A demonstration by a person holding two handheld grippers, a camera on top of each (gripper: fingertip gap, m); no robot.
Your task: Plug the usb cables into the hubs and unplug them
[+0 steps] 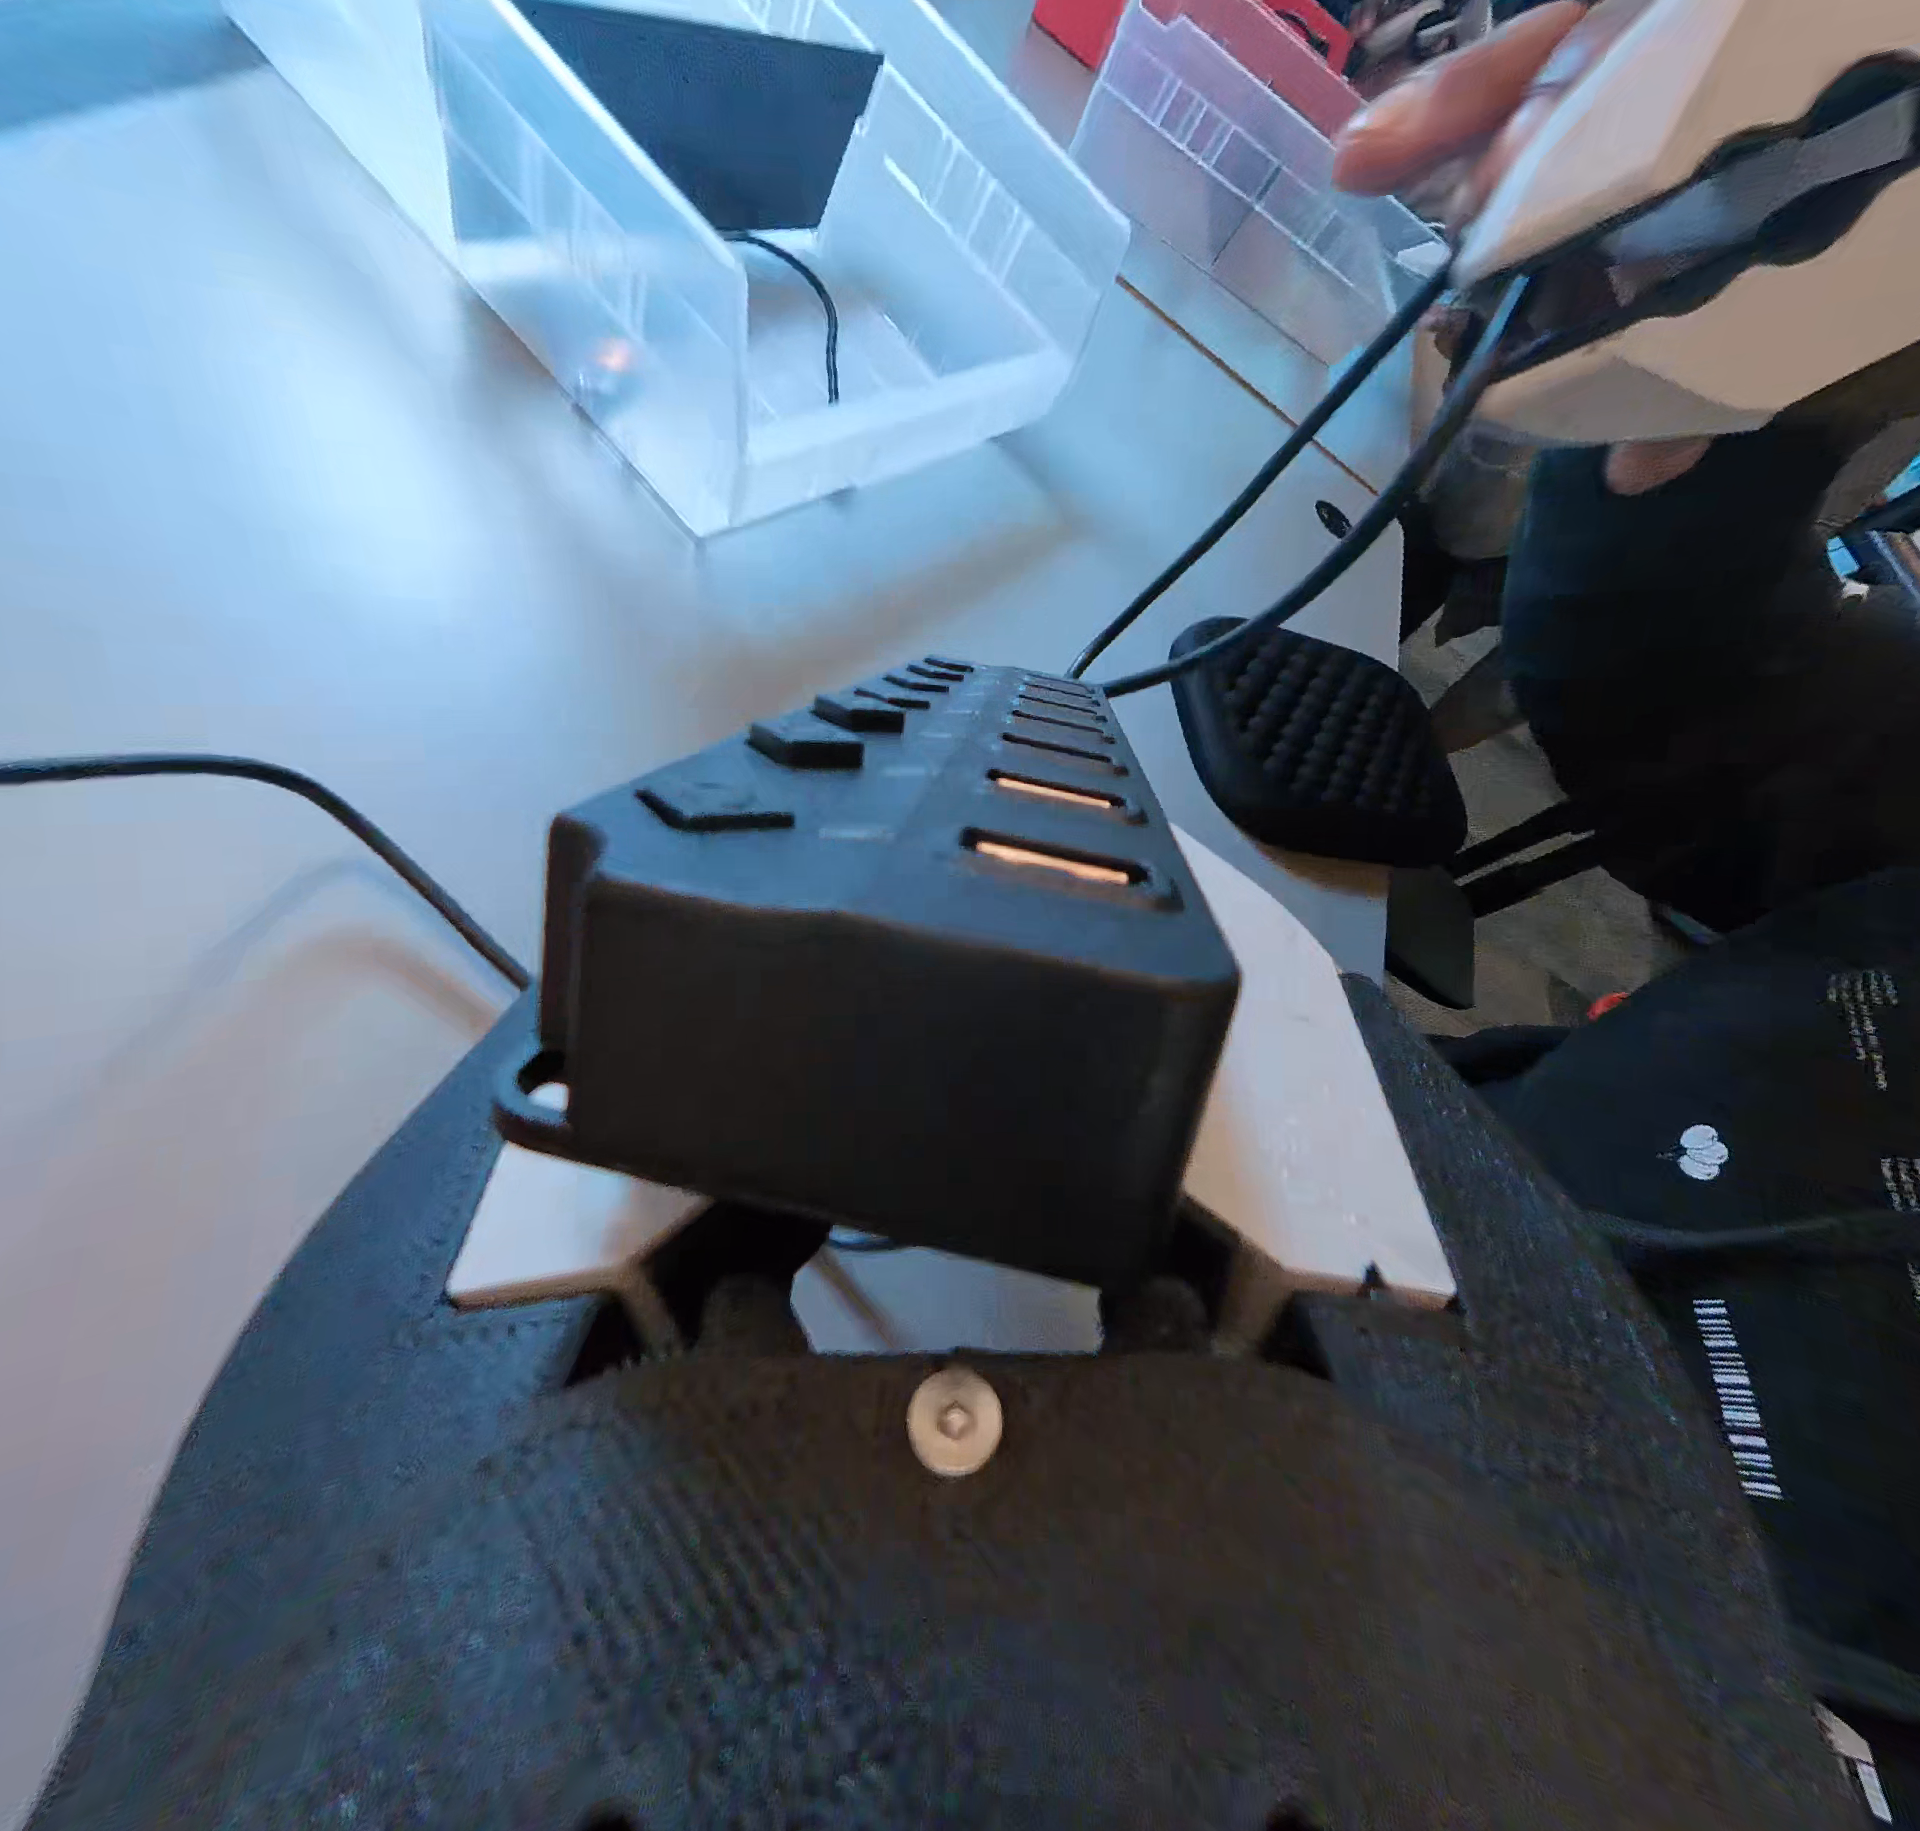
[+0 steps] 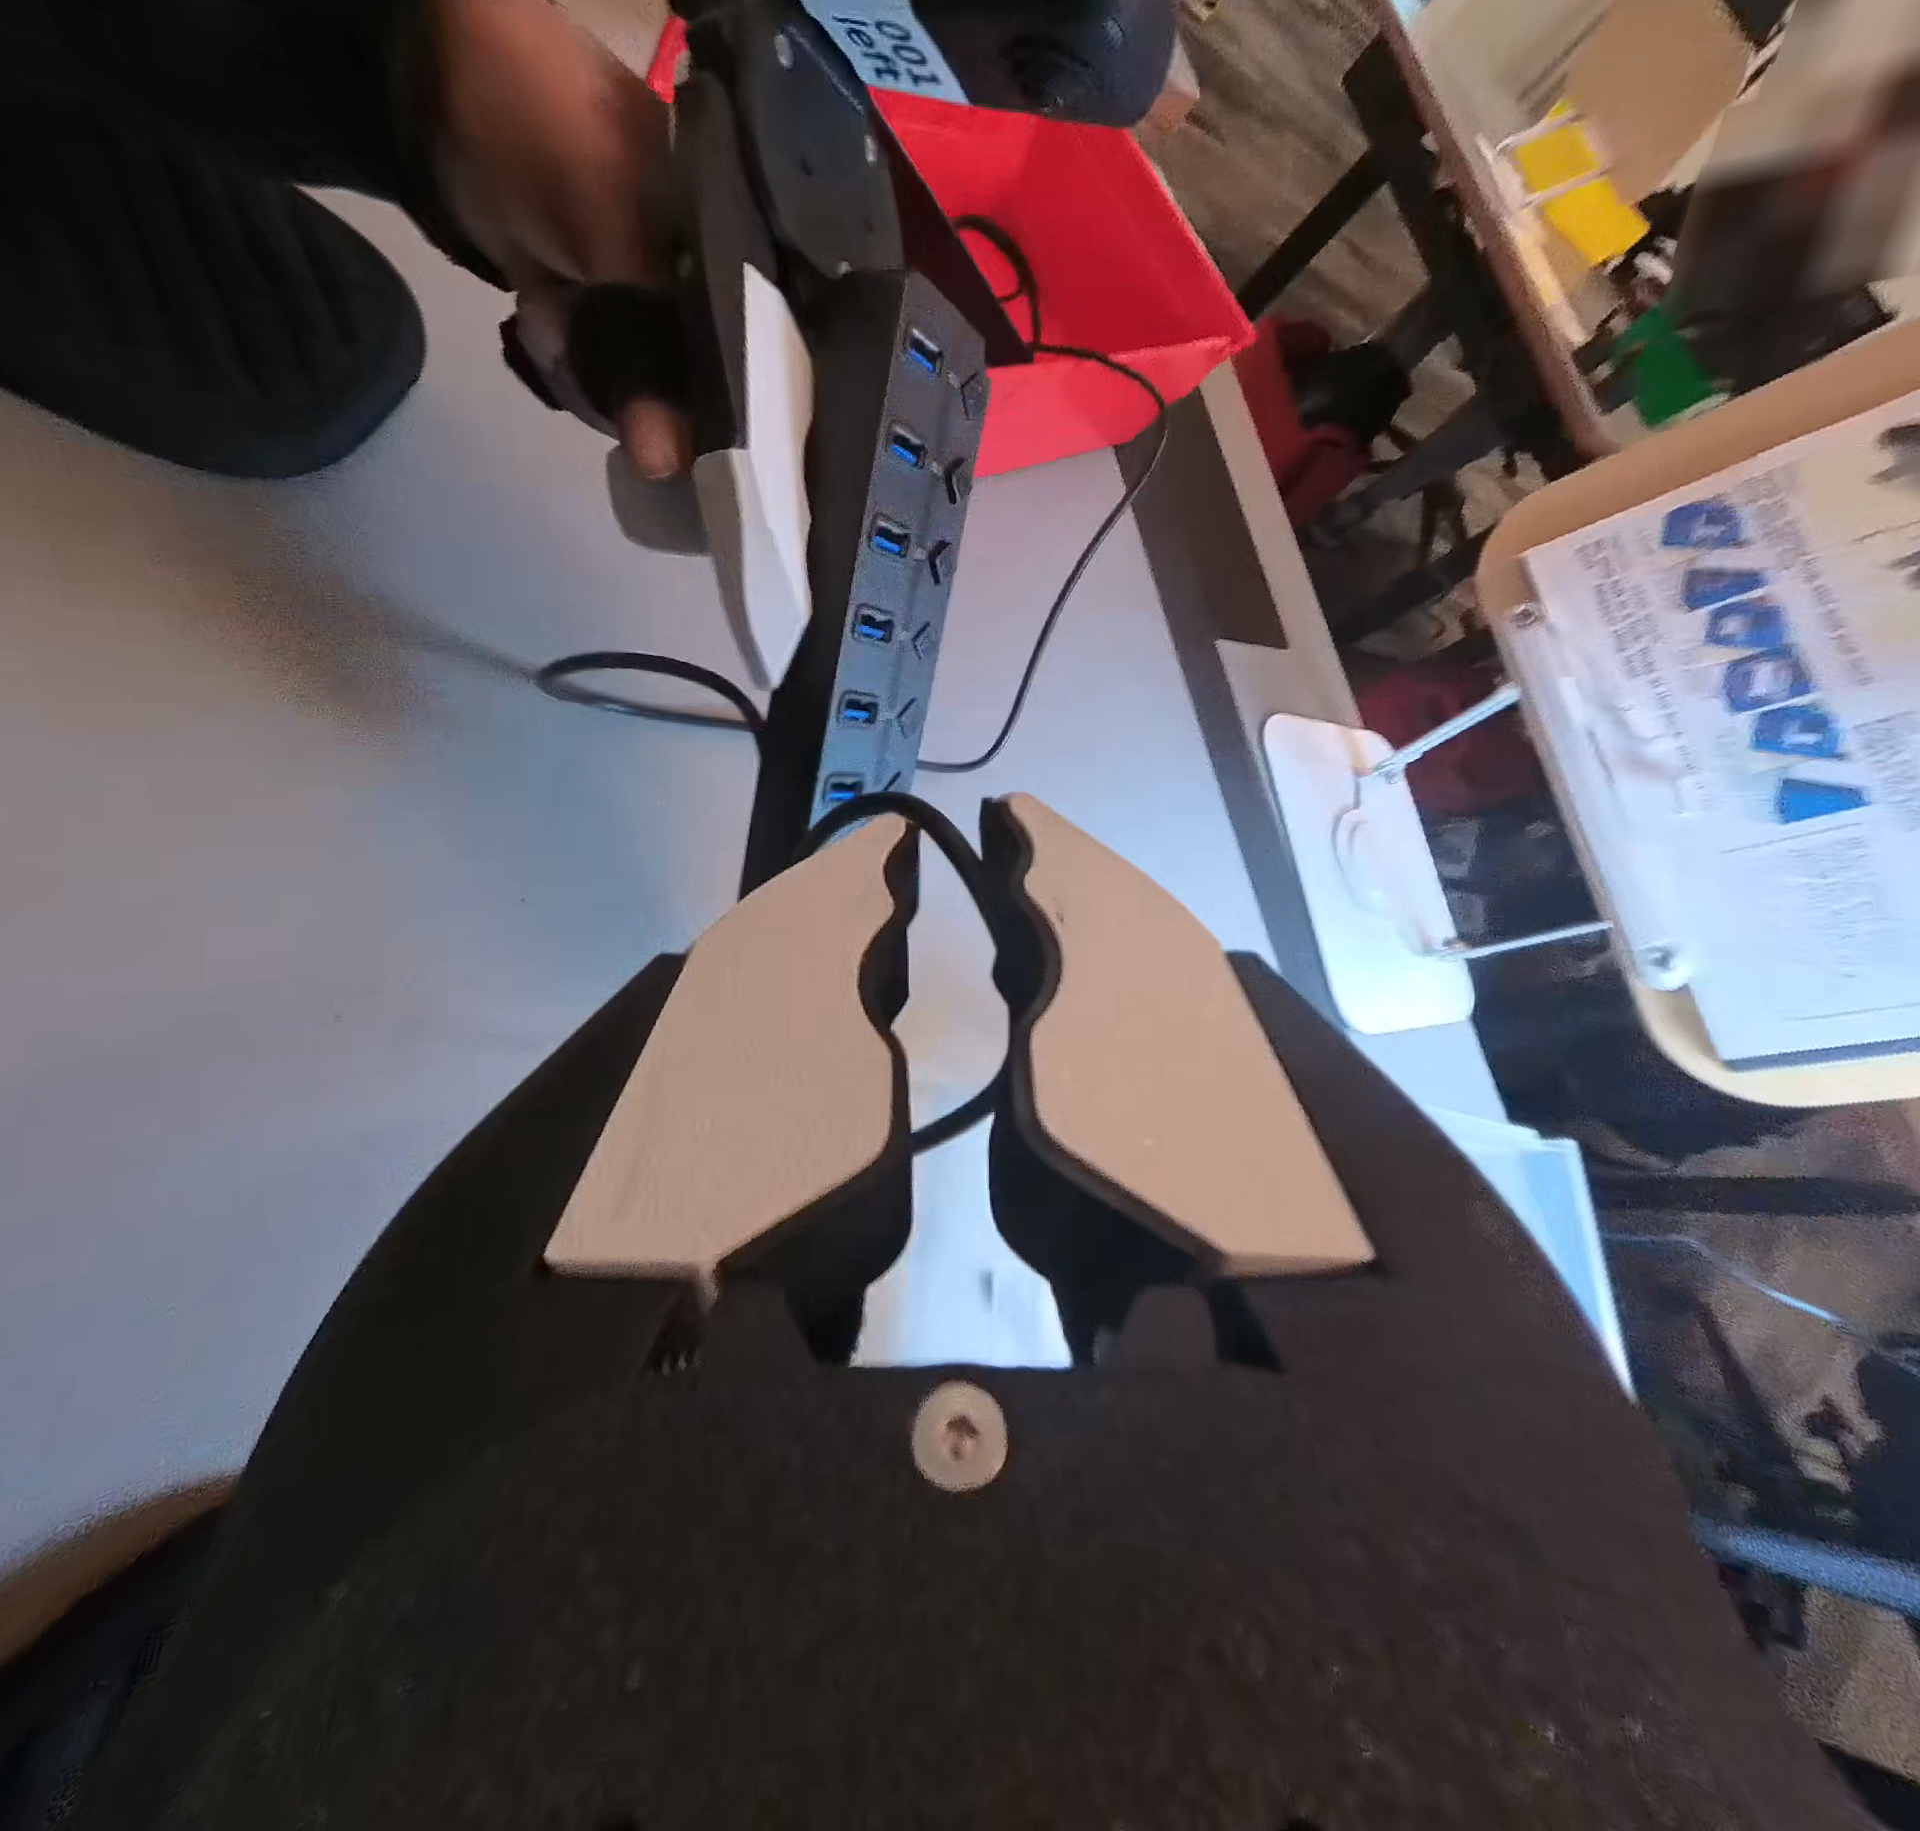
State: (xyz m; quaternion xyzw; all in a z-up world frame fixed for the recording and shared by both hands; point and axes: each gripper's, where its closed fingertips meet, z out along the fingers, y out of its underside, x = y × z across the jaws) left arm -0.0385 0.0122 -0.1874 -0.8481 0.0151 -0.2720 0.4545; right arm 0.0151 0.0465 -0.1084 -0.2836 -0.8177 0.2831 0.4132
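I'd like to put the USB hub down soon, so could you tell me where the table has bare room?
The white table is bare left of the USB hub, between its black cable and the clear acrylic organizer. In the right wrist view, the near-left tabletop is bare too. It is crowded toward the red bin, where cables loop.

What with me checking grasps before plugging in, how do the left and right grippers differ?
Load: the left gripper clamps the bulky black USB hub, while the right gripper pinches only a thin black cable.
Opening: the left gripper's fingers are spread by the hub's width, while the right gripper's fingers are nearly together.
Shared: both have pale fingers on black bodies and are held over the white table.
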